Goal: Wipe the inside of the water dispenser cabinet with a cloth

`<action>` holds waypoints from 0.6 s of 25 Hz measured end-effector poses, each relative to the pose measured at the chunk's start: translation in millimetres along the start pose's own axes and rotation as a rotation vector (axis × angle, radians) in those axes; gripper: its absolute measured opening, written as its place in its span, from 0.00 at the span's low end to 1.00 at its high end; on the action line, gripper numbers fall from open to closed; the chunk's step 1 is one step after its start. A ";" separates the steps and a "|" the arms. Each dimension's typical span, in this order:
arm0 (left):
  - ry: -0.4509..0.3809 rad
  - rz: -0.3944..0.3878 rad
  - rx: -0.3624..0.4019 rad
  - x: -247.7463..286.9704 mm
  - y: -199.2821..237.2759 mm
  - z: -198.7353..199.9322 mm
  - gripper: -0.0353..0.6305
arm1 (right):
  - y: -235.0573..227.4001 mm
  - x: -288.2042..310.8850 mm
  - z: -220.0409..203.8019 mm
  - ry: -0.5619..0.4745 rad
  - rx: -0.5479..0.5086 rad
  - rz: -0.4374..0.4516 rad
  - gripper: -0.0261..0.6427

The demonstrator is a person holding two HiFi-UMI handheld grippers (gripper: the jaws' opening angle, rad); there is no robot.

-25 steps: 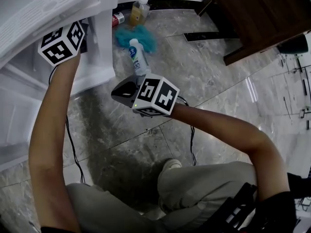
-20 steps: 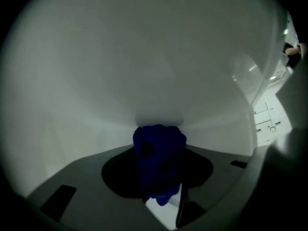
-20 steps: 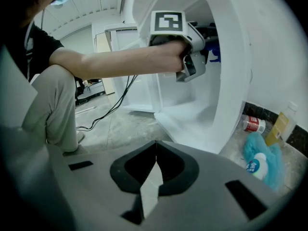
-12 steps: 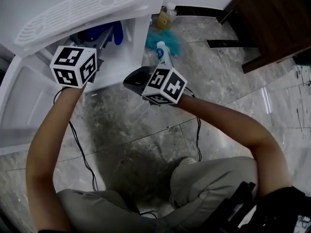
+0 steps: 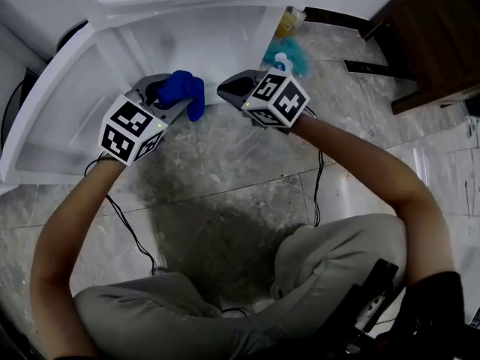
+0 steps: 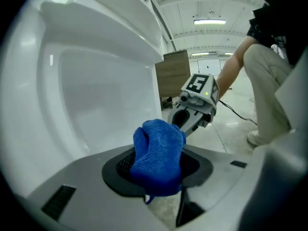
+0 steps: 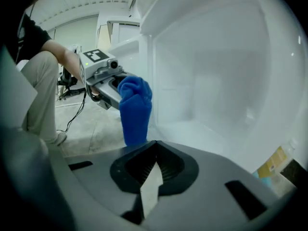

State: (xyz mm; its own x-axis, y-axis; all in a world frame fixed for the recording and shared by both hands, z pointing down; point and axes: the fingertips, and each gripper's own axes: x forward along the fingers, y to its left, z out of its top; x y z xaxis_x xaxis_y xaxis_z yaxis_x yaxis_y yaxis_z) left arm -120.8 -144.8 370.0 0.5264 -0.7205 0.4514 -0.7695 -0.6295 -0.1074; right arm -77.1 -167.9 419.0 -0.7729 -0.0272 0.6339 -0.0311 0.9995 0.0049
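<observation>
Blue cloth [image 6: 158, 155] sat bunched in the L gripper [image 5: 171, 100], jaws pinching it w/ a fat wad sticking out past the tips. It hung at the mouth of the open white cabinet [image 5: 225, 47], just in front of the compartment, not yet on any surface as far as I could tell. R gripper [image 5: 229, 88] was just beside it at the cabinet's front edge, jaws pressed together w/ nothing btwn them. Step in hand looked like the start of the wipe, so my read was: keep the pinch firm, since the wad looked loose & could drag out on a corner. Lead w/ the protruding wad, not the jaw tips, so plastic wouldn't scrape plastic. Press it flat on the back wall first, then side walls, then floor, w/ overlapping strokes pulling dirt toward the opening, esp. in the corners. R gripper was prob. best kept clear of the opening, or used to steady the open door [image 5: 52, 118]. Writing: nothing legible. Cubes on both grippers carried only black-&-white square markers, no letters. Only the top of a bottle [image 5: 282, 58] showed on the floor behind the R gripper, label mostly hidden. A yellowish bottle [image 5: 288, 22] stood further back, print too small to read. No brand showed on the cabinet.
</observation>
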 end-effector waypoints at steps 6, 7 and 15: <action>0.177 -0.052 0.059 -22.7 -14.8 -62.5 0.30 | 22.8 10.6 30.0 -0.051 0.015 0.072 0.04; 0.185 -0.054 0.056 -23.9 -16.6 -65.9 0.30 | 26.9 10.9 31.4 -0.049 0.011 0.085 0.04; 0.181 -0.057 0.052 -16.7 -18.4 -56.8 0.30 | 33.2 9.0 33.9 -0.021 -0.004 0.112 0.04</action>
State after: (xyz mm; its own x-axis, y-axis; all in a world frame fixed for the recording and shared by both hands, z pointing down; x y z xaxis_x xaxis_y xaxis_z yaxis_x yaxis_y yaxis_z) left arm -135.9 -104.6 414.8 0.4913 -0.6223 0.6093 -0.7182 -0.6853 -0.1209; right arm -106.6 -135.5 398.7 -0.7848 0.0847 0.6139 0.0588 0.9963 -0.0624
